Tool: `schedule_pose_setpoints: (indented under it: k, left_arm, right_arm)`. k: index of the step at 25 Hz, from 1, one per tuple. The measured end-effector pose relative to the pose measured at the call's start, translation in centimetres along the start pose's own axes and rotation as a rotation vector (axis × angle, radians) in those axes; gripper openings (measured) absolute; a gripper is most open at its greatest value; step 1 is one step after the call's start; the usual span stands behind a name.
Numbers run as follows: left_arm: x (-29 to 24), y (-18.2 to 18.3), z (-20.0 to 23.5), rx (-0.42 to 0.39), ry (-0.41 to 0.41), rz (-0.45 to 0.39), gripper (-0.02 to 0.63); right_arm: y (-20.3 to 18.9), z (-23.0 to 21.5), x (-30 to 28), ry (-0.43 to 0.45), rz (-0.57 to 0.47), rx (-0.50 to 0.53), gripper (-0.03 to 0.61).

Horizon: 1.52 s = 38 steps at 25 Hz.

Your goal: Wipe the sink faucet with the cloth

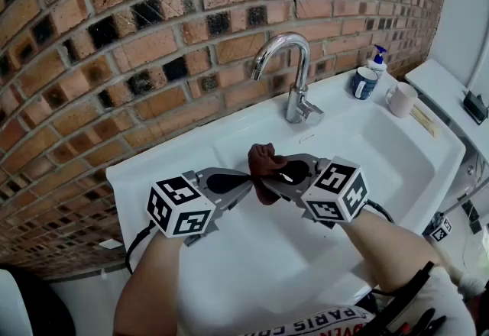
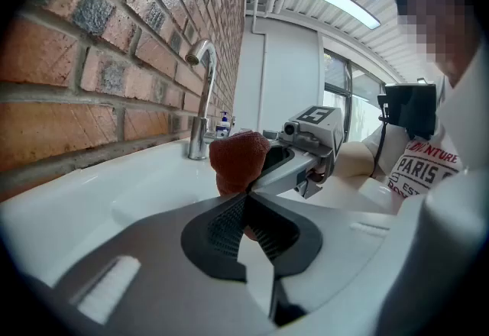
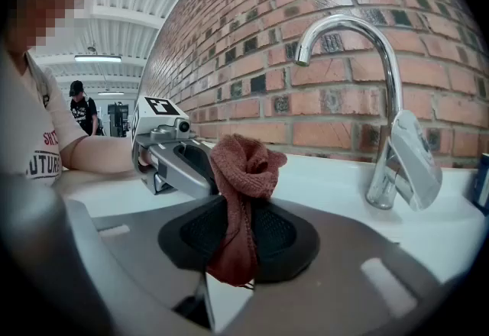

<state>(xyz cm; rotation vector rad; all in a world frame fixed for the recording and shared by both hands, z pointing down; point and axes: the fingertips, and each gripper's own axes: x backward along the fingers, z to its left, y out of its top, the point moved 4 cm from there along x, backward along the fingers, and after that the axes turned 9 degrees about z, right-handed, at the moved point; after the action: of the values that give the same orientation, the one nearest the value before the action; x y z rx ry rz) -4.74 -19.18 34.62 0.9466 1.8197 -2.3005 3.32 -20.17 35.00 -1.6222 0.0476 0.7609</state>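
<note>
Over the white sink (image 1: 382,145), out in front of the faucet (image 1: 295,81) and well short of its spout: a rust-red cloth (image 1: 263,169), bunched into a knot and pinched from both sides. On the faucet's right-hand side, the right claw (image 1: 269,179), clamped tight on that cloth. Plain to see in the right gripper view, the cloth (image 3: 243,170) squeezed between the dark pads, puffing out above them and trailing down below, with the faucet (image 3: 384,101) off beyond and nothing touching it. On the faucet's left-hand side, the left claw (image 1: 249,184), tip to tip against the other one. Closed as well, going by the left gripper view: jaws drawn together at the cloth (image 2: 238,159), a sliver of red showing between the pads, so gripping a lower fold of it. Faucet (image 2: 202,101) upright in that view, farther back along the brick wall (image 1: 114,37). Further right of the faucet, along the sink's back ledge: a soap bottle (image 1: 377,61), a blue mug (image 1: 364,83) just beside it, and a white mug (image 1: 401,99) nearby.
</note>
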Motion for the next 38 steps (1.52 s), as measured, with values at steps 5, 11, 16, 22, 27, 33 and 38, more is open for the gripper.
schedule_pose_setpoints:
  k: [5, 11, 16, 22, 27, 33, 38]
  left_arm:
    - [0.1, -0.2, -0.2, 0.006, -0.003, 0.004, 0.000]
    - [0.1, -0.2, -0.2, 0.007, -0.005, 0.004, 0.000]
    - [0.1, -0.2, -0.2, 0.008, -0.005, 0.005, 0.000]
    - [0.1, -0.2, -0.2, 0.007, -0.004, 0.005, 0.000]
    - [0.0, -0.2, -0.3, 0.007, -0.006, 0.005, 0.000]
    - [0.1, -0.1, -0.3, 0.004, -0.009, 0.005, 0.000]
    - [0.1, -0.1, -0.3, 0.005, -0.009, 0.005, 0.000]
  right_arm:
    - [0.3, -0.2, 0.2, -0.040, 0.003, 0.005, 0.089]
    - [2.0, -0.4, 1.3, -0.102, -0.039, 0.033, 0.089]
    - [4.3, -0.9, 2.7, -0.138, -0.091, 0.060, 0.089]
    - [9.3, -1.6, 4.9, -0.200, -0.161, 0.128, 0.089]
    - [13.9, -2.0, 5.9, -0.227, -0.193, 0.188, 0.089]
    - [16.6, -1.9, 6.1, -0.233, -0.221, 0.210, 0.089]
    - [17.4, -3.1, 6.6, -0.259, -0.238, 0.186, 0.089]
